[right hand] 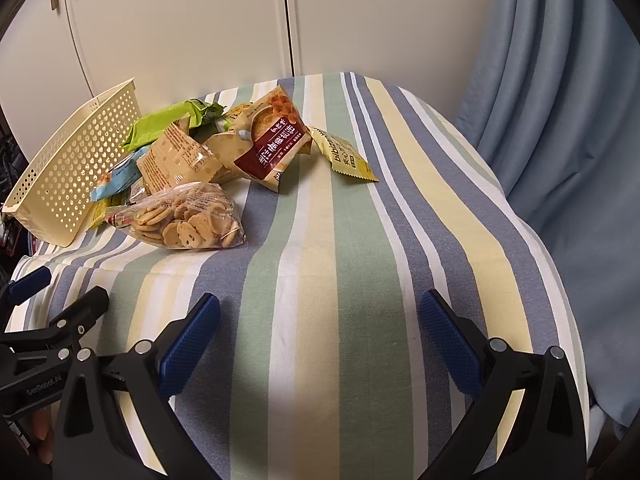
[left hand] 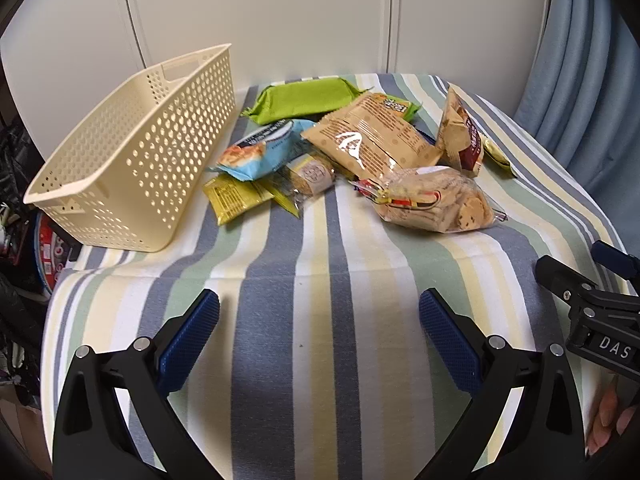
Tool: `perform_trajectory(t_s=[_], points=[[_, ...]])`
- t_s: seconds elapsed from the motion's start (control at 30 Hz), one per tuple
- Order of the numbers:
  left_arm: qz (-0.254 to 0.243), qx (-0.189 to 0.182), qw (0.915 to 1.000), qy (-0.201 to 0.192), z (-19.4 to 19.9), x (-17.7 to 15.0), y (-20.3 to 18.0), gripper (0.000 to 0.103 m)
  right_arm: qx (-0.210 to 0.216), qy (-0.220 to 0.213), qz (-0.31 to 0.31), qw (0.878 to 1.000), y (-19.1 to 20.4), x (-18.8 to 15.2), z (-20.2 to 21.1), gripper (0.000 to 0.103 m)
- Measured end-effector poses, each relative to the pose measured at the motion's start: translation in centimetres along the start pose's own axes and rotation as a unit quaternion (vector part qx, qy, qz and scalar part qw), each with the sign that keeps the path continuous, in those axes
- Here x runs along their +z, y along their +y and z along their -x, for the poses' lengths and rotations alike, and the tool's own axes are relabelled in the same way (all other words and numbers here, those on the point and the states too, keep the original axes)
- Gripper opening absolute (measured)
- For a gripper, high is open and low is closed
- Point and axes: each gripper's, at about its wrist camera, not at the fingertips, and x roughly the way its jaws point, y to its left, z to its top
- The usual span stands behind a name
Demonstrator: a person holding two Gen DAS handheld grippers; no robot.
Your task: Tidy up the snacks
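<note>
Both grippers, left gripper [left hand: 319, 338] and right gripper [right hand: 320, 340], are hovering spread and empty over the striped cloth [left hand: 320, 264], so approaching the nearest cookie bag [left hand: 434, 200] low, beside the basket [left hand: 132, 152], is looking wisest.

The basket [left hand: 132, 152] stands at the left of the tabletop [left hand: 320, 300]. The snack packets [left hand: 360, 140] lie heaped immediately right of it, toward the rear.
</note>
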Motion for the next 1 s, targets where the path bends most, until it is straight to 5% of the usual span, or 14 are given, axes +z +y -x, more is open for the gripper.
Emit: perform_trajectory(t_s=[0.5, 1.0], points=[[0.012, -0.002, 0.9990, -0.042, 1.0, 1.9, 1.2, 0.101, 0.040, -0.008, -0.004, 0.999, -1.0, 0.5, 0.7, 0.098], [0.049, -0.025, 0.9975, -0.044, 0.0, 3.8, 3.3, 0.101, 0.085, -0.036, -0.024, 0.995, -1.7, 4.9, 0.2, 0.098]])
